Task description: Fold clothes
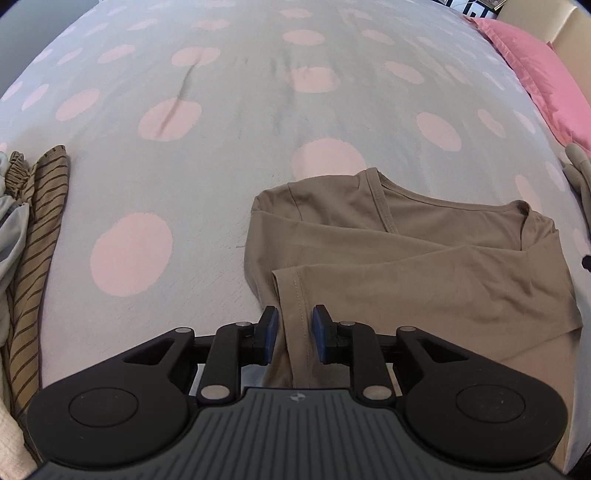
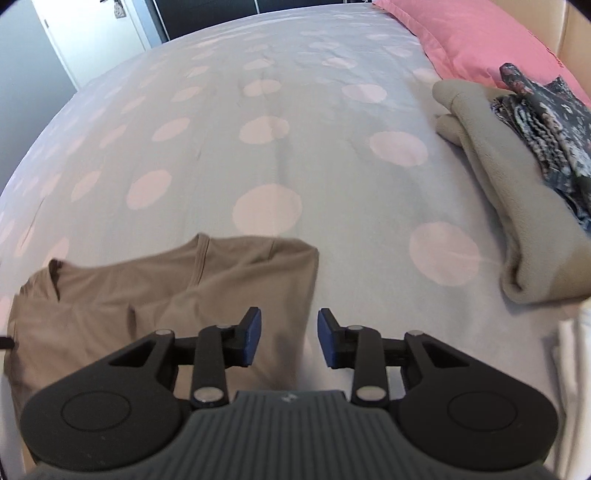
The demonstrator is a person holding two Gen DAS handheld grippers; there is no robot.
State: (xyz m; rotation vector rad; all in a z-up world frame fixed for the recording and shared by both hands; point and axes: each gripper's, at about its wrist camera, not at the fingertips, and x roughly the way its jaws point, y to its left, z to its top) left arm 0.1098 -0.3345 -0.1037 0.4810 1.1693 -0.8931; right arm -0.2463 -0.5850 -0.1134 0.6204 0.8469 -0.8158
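Note:
A tan long-sleeved top [image 1: 424, 266] lies flat on the bed, neckline away from me, both sleeves folded across the body. In the left wrist view, my left gripper [image 1: 294, 326] is open, its blue pads either side of the top's left edge and sleeve cuff, with a gap to the cloth. In the right wrist view the top [image 2: 147, 306] lies at lower left. My right gripper [image 2: 290, 332] is open over the top's right edge, holding nothing.
The bed has a pale grey cover with pink dots [image 1: 258, 129]. A striped tan garment and other clothes [image 1: 33, 240] are piled at the left. A folded beige fleece [image 2: 517, 206] with a dark floral garment [image 2: 546, 129] lies at the right, by a pink pillow [image 2: 480, 33].

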